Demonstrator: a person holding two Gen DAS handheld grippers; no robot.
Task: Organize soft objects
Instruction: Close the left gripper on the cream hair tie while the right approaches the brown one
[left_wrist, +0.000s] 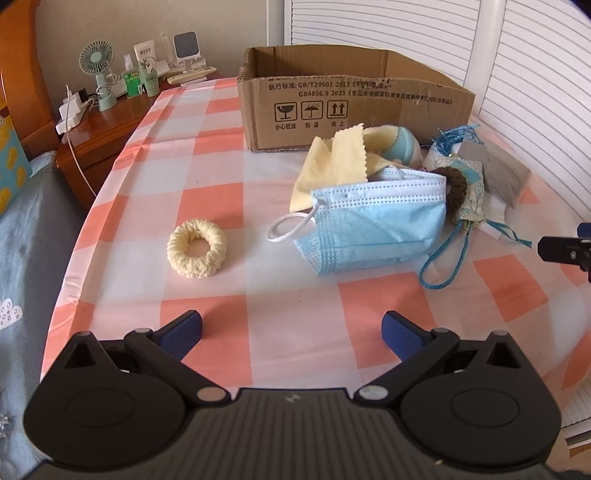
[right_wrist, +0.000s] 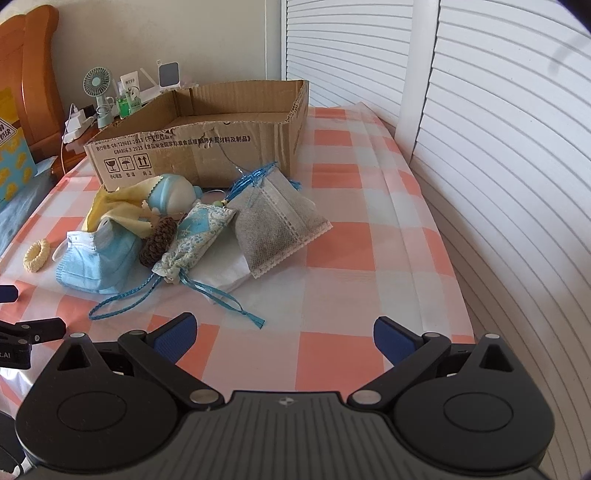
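Note:
A pile of soft things lies on the checked tablecloth (left_wrist: 221, 184) before an open cardboard box (left_wrist: 354, 107) (right_wrist: 207, 144): a blue face mask (left_wrist: 373, 229) (right_wrist: 96, 262), a yellow cloth (left_wrist: 332, 166) (right_wrist: 118, 210), a blue-white plush (right_wrist: 173, 194), a brown scrunchie (right_wrist: 157, 240), a patterned drawstring pouch (right_wrist: 195, 240) and a grey sachet (right_wrist: 277, 229). A cream scrunchie (left_wrist: 197, 246) (right_wrist: 36, 254) lies apart to the left. My left gripper (left_wrist: 291, 332) is open and empty, nearer than the mask. My right gripper (right_wrist: 282, 338) is open and empty, near the pouch's cords.
A wooden nightstand (left_wrist: 107, 129) at the back left holds a small fan (left_wrist: 96, 74), bottles and chargers. White louvred doors (right_wrist: 498, 147) run along the right side. A bed with grey cover (left_wrist: 26, 240) lies left of the table.

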